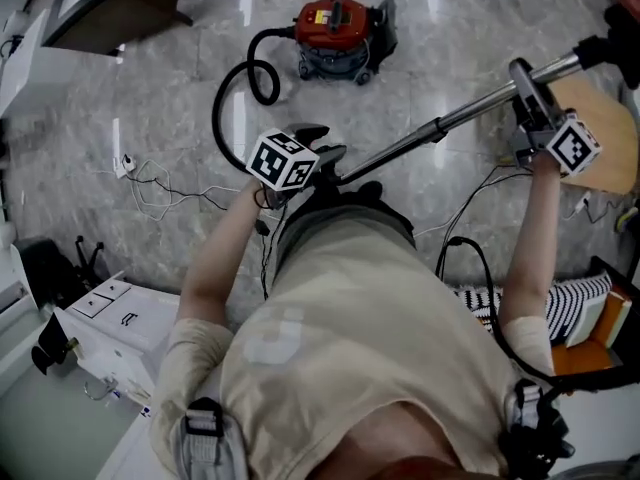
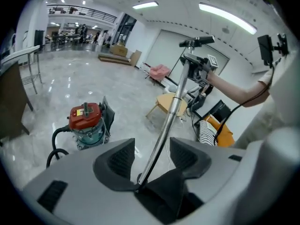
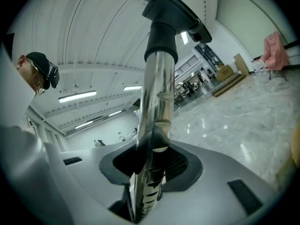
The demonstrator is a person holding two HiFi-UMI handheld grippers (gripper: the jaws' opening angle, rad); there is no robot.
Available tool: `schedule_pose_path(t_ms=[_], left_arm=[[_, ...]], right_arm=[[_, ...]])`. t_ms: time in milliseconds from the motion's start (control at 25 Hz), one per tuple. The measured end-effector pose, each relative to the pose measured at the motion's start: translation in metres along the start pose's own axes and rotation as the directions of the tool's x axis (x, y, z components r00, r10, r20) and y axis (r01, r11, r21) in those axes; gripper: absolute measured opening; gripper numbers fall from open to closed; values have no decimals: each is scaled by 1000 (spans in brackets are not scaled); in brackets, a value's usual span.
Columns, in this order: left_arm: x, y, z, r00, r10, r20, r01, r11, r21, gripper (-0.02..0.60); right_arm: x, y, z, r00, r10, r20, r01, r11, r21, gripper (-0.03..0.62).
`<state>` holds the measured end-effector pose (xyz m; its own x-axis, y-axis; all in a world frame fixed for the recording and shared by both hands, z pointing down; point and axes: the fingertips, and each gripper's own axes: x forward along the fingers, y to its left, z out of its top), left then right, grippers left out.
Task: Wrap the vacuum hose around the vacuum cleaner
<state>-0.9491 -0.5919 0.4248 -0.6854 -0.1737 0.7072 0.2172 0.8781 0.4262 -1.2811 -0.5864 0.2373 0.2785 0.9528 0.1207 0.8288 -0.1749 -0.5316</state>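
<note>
Open floor (image 1: 150, 98) separates vacuum cleaner (image 1: 335, 38) from wand (image 1: 440, 123) clamped in right claw (image 1: 528, 103).

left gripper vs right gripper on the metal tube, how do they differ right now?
Grip: the left gripper's jaws stand apart, with the metal tube passing loose between them; the right gripper's jaws are clamped on it.
Place: the left gripper sits at the tube's lower end; the right gripper is far up the tube and held higher.
Shared: both are on the same tube, one at each end of the stretch the person holds.
</note>
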Motion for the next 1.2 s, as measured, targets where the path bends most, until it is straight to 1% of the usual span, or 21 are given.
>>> schedule_pose_path(t_ms=[80,120,160,200,280,320,400,440,480,520,600,680,760,800,840,880,920,1000,1040,1120,1200], left_arm=[[14,-12,7,997,-62,-34,65,993,100,230],[24,-22,12,993,-96,-63,105,981,164,230],[36,-31,19,988,-126,-94,144,963,230,230],[48,-40,27,981,-149,-122,180,939,293,230],[67,-51,46,972,-176,-158,226,886,405,230],[74,-52,55,970,-175,-169,234,861,453,230],[84,-44,69,971,-143,-193,226,814,535,245],[86,-37,73,970,-134,-202,227,798,558,245],[87,-29,73,967,-145,-209,240,795,558,245],[87,-23,73,960,-177,-217,269,802,534,245],[85,-22,74,937,-265,-226,343,812,471,245],[86,-28,82,924,-318,-213,382,802,459,244],[86,-35,91,912,-353,-209,410,781,471,242],[85,-36,93,908,-363,-211,420,775,473,228],[83,-37,94,907,-366,-208,421,773,475,204],[81,-36,96,912,-359,-199,411,776,478,192],[79,-35,99,920,-347,-185,392,784,482,165],[77,-38,112,933,-328,-148,358,810,464,154],[77,-41,120,937,-325,-128,347,825,446,152],[79,-51,141,945,-318,-79,322,858,400,150],[85,-62,165,953,-302,-18,289,890,352,147]], right_arm=[[20,23,-5,995,78,-65,-81,996,-43,121],[29,34,-7,988,113,-104,-120,991,-66,121],[38,46,-9,980,142,-142,-155,984,-89,121],[48,58,-11,970,165,-179,-186,976,-110,121],[70,80,-18,950,193,-245,-231,963,-138,121],[80,90,-22,940,201,-274,-247,958,-146,121],[99,108,-27,923,211,-322,-275,947,-165,121],[106,116,-28,915,214,-342,-285,942,-175,121],[113,124,-30,908,216,-359,-295,938,-182,121],[120,132,-33,901,219,-373,-304,934,-188,121],[135,148,-38,886,229,-403,-329,923,-200,121],[149,165,-47,860,239,-450,-369,901,-227,121],[161,181,-54,827,244,-506,-417,870,-263,121],[165,186,-55,813,244,-528,-437,855,-278,121],[167,190,-56,803,246,-542,-453,844,-287,121],[169,193,-56,797,255,-547,-465,837,-289,121],[171,195,-54,796,270,-542,-476,832,-285,121],[173,194,-42,804,316,-504,-490,832,-260,120],[175,193,-33,814,342,-469,-491,836,-243,120],[178,191,-10,847,383,-368,-479,851,-215,109],[182,185,12,887,376,-270,-439,868,-232,109]])
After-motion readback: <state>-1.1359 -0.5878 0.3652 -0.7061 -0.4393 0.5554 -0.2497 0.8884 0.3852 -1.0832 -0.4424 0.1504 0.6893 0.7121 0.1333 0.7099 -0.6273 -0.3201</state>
